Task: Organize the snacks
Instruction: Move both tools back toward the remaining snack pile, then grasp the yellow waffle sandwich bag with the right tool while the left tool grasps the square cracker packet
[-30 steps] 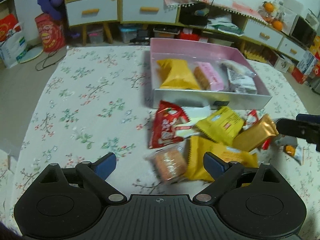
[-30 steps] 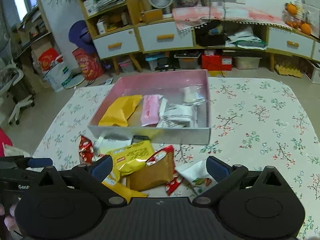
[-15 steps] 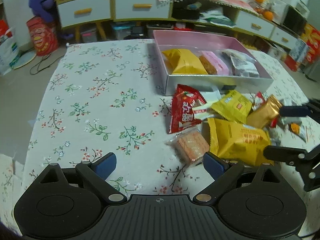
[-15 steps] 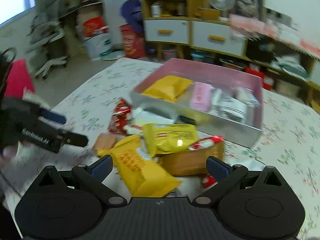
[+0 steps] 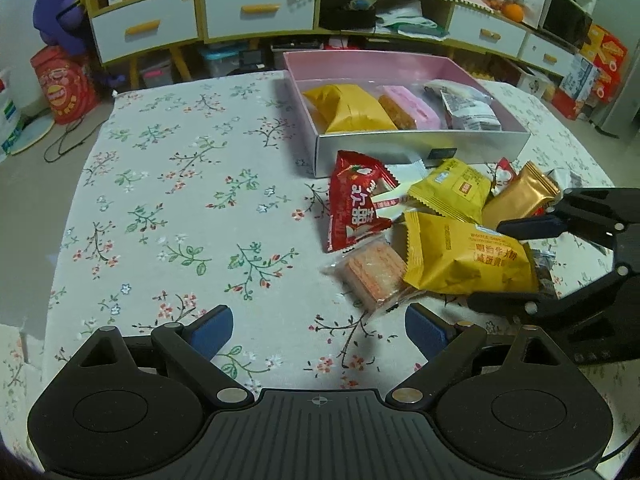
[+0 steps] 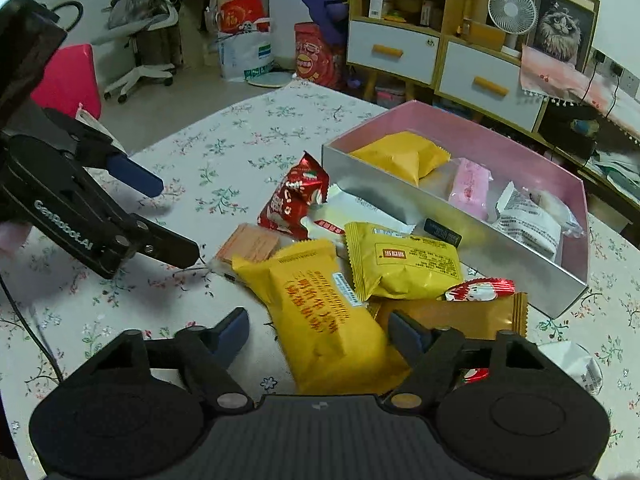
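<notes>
A pile of snack packets lies before a pink-lined box [image 5: 420, 146] [image 6: 460, 236] that holds a yellow bag, a pink bar and white packets. My right gripper [image 6: 318, 330] [image 5: 502, 264] is open, its jaws on either side of a large yellow bag [image 6: 324, 312] [image 5: 464, 260]. My left gripper [image 5: 318, 330] [image 6: 178, 220] is open and empty, just short of a clear-wrapped pink wafer [image 5: 374, 272] [image 6: 250, 244]. A red packet [image 5: 354, 200] [image 6: 294, 200], a smaller yellow packet [image 6: 400, 260] [image 5: 452, 194] and a gold packet [image 5: 518, 196] [image 6: 452, 316] lie in the pile.
The table has a floral cloth [image 5: 180, 200]. A white packet [image 6: 572, 364] lies at the right. Cabinets with white drawers [image 5: 256, 10], a red tub [image 5: 64, 88] and a pink chair [image 6: 68, 80] stand on the floor beyond the table.
My right gripper swung left and down and now straddles the large yellow bag. My left gripper pulled back and left from the pile. Both stayed open.
</notes>
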Demonstrator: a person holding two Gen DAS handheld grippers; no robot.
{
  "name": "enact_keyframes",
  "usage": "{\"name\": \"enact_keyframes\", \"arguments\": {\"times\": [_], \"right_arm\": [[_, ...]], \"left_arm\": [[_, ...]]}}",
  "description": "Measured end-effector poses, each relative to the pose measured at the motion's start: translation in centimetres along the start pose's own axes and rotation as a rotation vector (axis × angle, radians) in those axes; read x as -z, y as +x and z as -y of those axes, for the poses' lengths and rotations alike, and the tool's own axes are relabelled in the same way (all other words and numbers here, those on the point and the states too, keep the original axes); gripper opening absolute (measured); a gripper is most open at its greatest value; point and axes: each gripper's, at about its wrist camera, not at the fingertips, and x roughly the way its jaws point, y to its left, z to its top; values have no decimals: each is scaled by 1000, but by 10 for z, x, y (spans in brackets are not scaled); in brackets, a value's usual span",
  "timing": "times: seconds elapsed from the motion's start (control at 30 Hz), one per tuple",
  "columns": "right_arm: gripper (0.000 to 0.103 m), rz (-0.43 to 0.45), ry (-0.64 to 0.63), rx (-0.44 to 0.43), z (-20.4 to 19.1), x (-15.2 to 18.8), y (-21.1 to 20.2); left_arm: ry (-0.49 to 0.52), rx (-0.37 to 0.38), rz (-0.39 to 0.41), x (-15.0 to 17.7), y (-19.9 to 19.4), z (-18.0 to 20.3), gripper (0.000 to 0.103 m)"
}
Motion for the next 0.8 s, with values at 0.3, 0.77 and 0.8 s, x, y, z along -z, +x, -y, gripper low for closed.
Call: {"name": "enact_keyframes", "arguments": {"times": [0.3, 0.77, 0.8], "right_arm": [[3, -13, 56, -9, 8, -3, -4], [0, 10, 113, -6, 25, -8, -23], [0, 9, 113, -6, 26, -8, -23]], "left_arm": [[9, 8, 10, -2, 2, 9, 93], [-41, 48, -3, -9, 20, 29, 65], [-46, 49, -3, -10, 22, 30, 62]]}}
